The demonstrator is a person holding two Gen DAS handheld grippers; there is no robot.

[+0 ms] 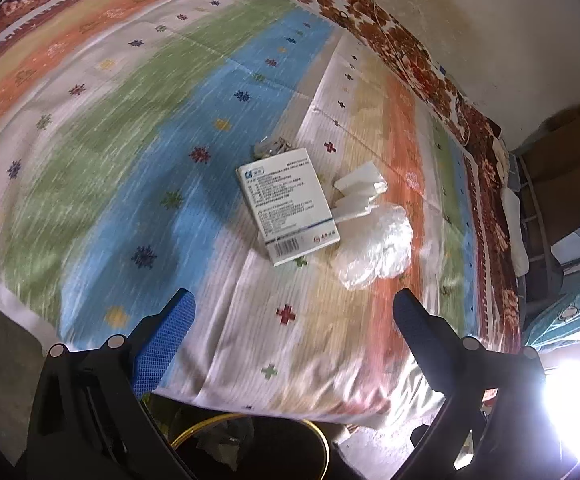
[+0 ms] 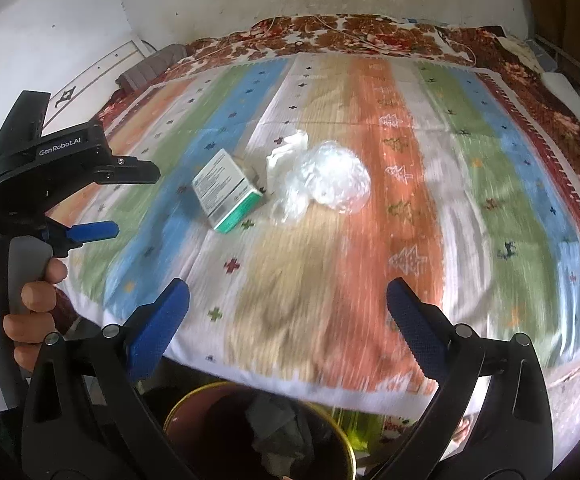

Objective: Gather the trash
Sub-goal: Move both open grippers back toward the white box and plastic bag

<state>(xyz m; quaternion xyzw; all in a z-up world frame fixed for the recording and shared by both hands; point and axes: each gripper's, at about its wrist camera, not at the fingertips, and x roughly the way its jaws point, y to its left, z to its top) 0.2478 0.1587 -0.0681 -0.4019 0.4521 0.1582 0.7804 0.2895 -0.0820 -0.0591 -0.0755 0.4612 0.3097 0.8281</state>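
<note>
A white medicine box [image 1: 287, 206] [image 2: 225, 190] lies on the striped bed cover [image 1: 109, 140] [image 2: 410, 240]. Beside it are a crumpled white tissue [image 1: 360, 188] [image 2: 285, 150] and a crumpled clear plastic bag [image 1: 378, 246] [image 2: 330, 178]. A small clear wrapper [image 1: 269, 148] peeks from behind the box. My left gripper [image 1: 294, 300] is open and empty, short of the box. My right gripper [image 2: 288, 286] is open and empty too, near the bed's front edge. In the right wrist view the left gripper [image 2: 129, 200] shows at the left, held by a hand [image 2: 29, 292].
A dark bin with a yellow rim [image 1: 314, 432] [image 2: 185, 404] stands on the floor under both grippers, with crumpled scraps inside. A floral blanket [image 2: 330, 36] borders the bed against the wall. Bright glare [image 1: 578, 408] fills the lower right of the left wrist view.
</note>
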